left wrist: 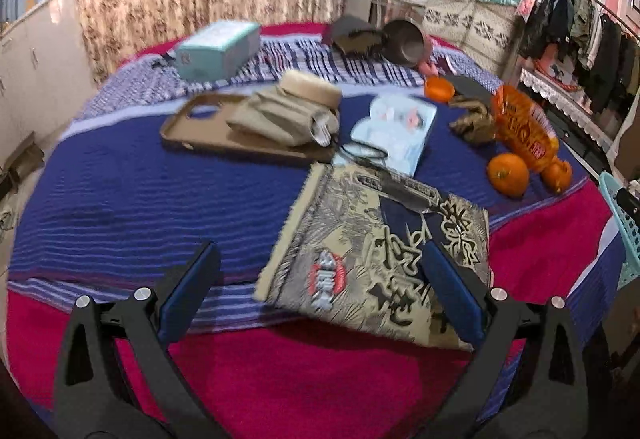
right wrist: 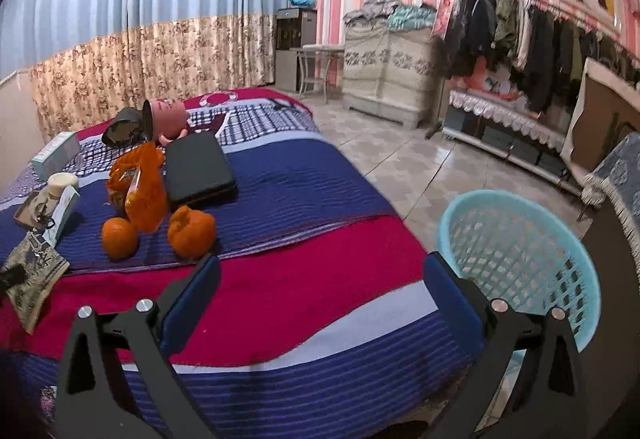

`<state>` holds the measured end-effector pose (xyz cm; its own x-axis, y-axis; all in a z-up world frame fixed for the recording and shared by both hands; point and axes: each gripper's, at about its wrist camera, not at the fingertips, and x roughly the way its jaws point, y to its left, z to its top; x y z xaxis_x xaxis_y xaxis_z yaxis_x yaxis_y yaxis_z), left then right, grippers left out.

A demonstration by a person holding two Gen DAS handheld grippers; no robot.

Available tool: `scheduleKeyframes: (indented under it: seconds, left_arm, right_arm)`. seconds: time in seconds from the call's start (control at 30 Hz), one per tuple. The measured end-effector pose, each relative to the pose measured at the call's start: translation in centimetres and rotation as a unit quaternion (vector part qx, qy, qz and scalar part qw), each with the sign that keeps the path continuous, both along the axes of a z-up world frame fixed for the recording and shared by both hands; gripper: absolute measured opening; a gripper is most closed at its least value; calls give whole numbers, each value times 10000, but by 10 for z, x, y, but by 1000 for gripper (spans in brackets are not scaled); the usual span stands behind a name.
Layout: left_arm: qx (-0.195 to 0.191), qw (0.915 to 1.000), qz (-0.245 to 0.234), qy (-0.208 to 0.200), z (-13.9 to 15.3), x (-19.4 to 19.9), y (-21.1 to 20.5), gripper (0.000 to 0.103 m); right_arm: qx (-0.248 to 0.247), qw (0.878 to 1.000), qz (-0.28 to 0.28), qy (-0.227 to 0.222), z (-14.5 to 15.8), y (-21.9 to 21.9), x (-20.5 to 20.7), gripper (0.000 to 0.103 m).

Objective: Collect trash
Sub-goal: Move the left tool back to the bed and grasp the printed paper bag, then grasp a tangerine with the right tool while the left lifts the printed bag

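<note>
A flat patterned snack wrapper (left wrist: 372, 255) lies on the bed; it also shows in the right wrist view (right wrist: 34, 275). My left gripper (left wrist: 320, 291) is open just above it, the right finger over its right edge. An orange crinkled bag (left wrist: 524, 127) (right wrist: 140, 191), a pale blue packet (left wrist: 396, 131) and a crumpled brown scrap (left wrist: 472, 119) lie further back. My right gripper (right wrist: 320, 295) is open and empty over the bed's near edge. A turquoise mesh basket (right wrist: 520, 259) stands on the floor to its right; its rim (left wrist: 624, 223) shows at the left view's edge.
Oranges (right wrist: 120, 237) (right wrist: 191, 231) sit by the orange bag. A brown phone case (left wrist: 224, 131), folded beige cloth (left wrist: 288, 115), teal box (left wrist: 218, 49), tipped pink cup (right wrist: 164, 117) and black case (right wrist: 198, 169) lie on the bed. A clothes rack (right wrist: 532, 35) stands right.
</note>
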<state>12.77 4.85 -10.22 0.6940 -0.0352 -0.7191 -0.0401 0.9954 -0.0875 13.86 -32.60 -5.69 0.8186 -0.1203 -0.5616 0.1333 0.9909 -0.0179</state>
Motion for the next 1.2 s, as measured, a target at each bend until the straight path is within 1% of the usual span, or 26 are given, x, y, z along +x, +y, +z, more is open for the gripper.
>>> scheduleKeyframes:
  seconds: [0.03, 0.07, 0.1, 0.13, 0.17, 0.23, 0.27, 0.3, 0.37, 0.4, 0.47, 0.6, 0.73, 0.9, 0.93, 0.97, 1.0, 1.03, 1.07, 1.1, 1.17, 1.2]
  left_arm:
    - [-68, 9999, -60, 89, -5, 3, 0, 89]
    - [-109, 9998, -98, 119, -7, 4, 0, 89]
    - [-111, 9998, -122, 77, -7, 2, -1, 84]
    - [-116, 9997, -198, 44, -6, 1, -2, 73]
    - [-77, 9994, -340, 25, -4, 0, -6, 70]
    - [71, 9990, -439, 12, -2, -2, -12, 56]
    - [140, 9988, -474, 13, -1, -2, -14, 55]
    - [206, 9986, -487, -11, 0, -3, -15, 50]
    - [187, 9984, -527, -38, 3, -4, -15, 43]
    - [161, 9984, -539, -43, 5, -5, -14, 37]
    - [118, 9985, -529, -95, 11, -6, -10, 21]
    - [-34, 9982, -566, -183, 21, -10, -3, 10]
    - [-75, 9974, -627, -342, 35, -14, 1, 9]
    - [-124, 9962, -655, -555, 56, -17, 7, 8]
    - [-131, 9960, -646, -604, 60, -16, 8, 7]
    - [-119, 9958, -633, -650, 64, -15, 9, 7]
    - [-114, 9957, -626, -670, 66, -14, 10, 7]
    - [-118, 9957, -616, -687, 68, -13, 11, 7]
    - [-134, 9956, -608, -700, 71, -12, 11, 7]
    - [-135, 9956, -602, -708, 71, -11, 12, 7]
    - [-141, 9955, -592, -730, 75, -8, 10, 7]
    - [-146, 9953, -592, -747, 77, -6, 8, 7]
  right_arm:
    - [123, 9999, 57, 25, -1, -1, 2, 98]
    - [189, 9998, 84, 44, -2, -1, 3, 98]
    - [232, 9997, 93, 72, -4, -2, 4, 98]
    - [242, 9996, 90, 99, -5, -2, 5, 98]
    - [227, 9996, 77, 124, -7, -2, 6, 98]
    - [242, 9996, 76, 156, -9, -2, 8, 98]
    - [291, 9994, 87, 171, -10, -2, 10, 98]
    - [330, 9993, 99, 174, -11, -3, 11, 98]
    - [408, 9989, 150, 197, -12, -2, 14, 98]
    - [424, 9988, 164, 207, -14, -1, 15, 98]
    - [457, 9985, 207, 227, -16, 2, 18, 98]
    - [419, 9983, 307, 249, -18, 13, 27, 98]
    - [315, 9976, 547, 300, -20, 32, 37, 98]
    - [-20, 9954, 878, 374, -22, 60, 58, 97]
    - [-24, 9948, 922, 422, -23, 63, 63, 95]
    - [12, 9937, 989, 527, -27, 66, 69, 87]
    - [53, 9925, 1043, 631, -31, 68, 75, 82]
    - [127, 9904, 1138, 776, -37, 71, 81, 69]
    - [150, 9894, 1183, 827, -40, 72, 83, 60]
    - [132, 9894, 1216, 777, -42, 73, 82, 57]
    - [218, 9878, 1375, 692, -41, 74, 79, 34]
    - [279, 9871, 1426, 666, -38, 73, 78, 33]
